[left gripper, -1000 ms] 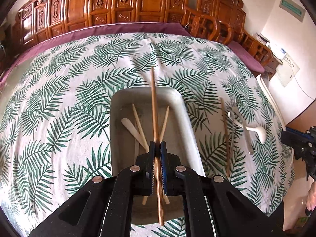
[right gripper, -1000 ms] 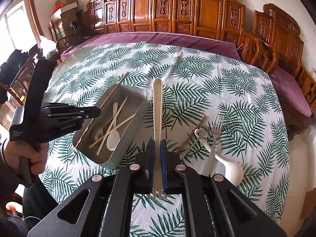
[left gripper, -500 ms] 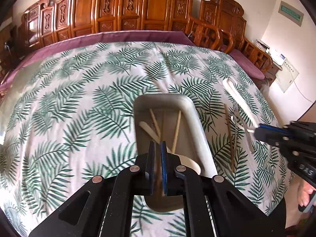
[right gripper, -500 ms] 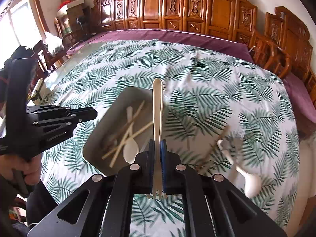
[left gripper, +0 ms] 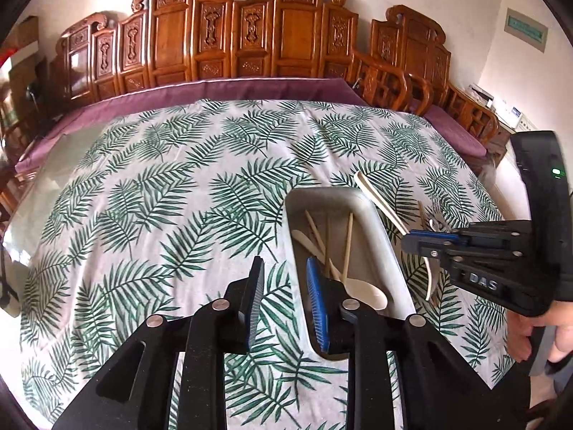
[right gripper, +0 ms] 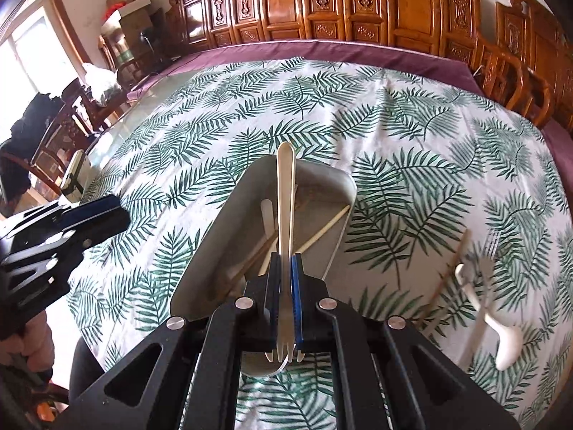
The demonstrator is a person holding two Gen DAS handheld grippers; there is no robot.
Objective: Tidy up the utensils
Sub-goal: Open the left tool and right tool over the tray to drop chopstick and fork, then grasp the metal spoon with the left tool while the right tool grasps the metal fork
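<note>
A grey metal tray (left gripper: 385, 247) (right gripper: 211, 251) on the palm-leaf tablecloth holds chopsticks (left gripper: 346, 242) and a white spoon (left gripper: 367, 292). My left gripper (left gripper: 284, 297) is open and empty, at the tray's near left edge. My right gripper (right gripper: 285, 294) (left gripper: 412, 242) is shut on a cream plastic fork (right gripper: 285, 211) (left gripper: 379, 199), held above the tray with its handle pointing away. To the right of the tray lie a white spoon (right gripper: 501, 340), a metal fork (right gripper: 483, 268) and a chopstick (right gripper: 451, 268).
Carved wooden chairs (left gripper: 250, 36) and a purple-covered bench (left gripper: 232, 89) line the far side. The table edge is close on the right. A hand (left gripper: 548, 329) grips the right gripper's handle.
My left gripper has let go of its chopstick into the tray, opened and shifted left. My right gripper has carried the cream fork left, over the tray.
</note>
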